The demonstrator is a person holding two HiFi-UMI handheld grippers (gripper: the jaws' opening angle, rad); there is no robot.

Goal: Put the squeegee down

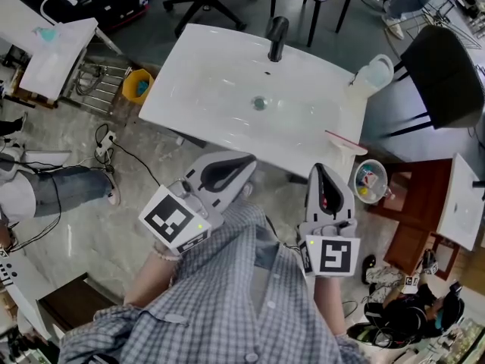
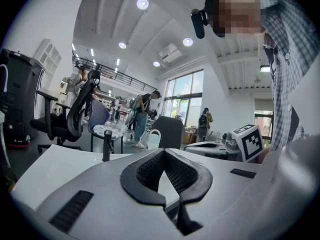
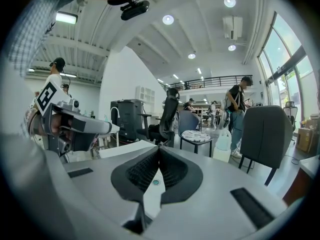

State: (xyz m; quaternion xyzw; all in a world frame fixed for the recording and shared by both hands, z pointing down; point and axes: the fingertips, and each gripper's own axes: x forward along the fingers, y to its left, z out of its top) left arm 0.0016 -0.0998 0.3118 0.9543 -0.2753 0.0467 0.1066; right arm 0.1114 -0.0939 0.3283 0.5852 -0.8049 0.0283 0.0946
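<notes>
Before the sink (image 1: 204, 89), the left claw (image 1: 244, 162) and right claw (image 1: 319, 170) are closed, empty; the squeegee (image 1: 342, 140) lies on its right rim.

The sink (image 1: 212, 82) is white, faucet (image 1: 277, 38) black, squeegee (image 1: 341, 138) red, shirt (image 1: 227, 302) checked grey-blue.

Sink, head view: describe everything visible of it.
The sink is a white, glossy rectangular basin, ceramic by the look, with a shallow bowl and a round drain at its middle. A black faucet stands on its far rim; a thin red tool lies on its right rim; a translucent jug sits by its far right corner.
</notes>
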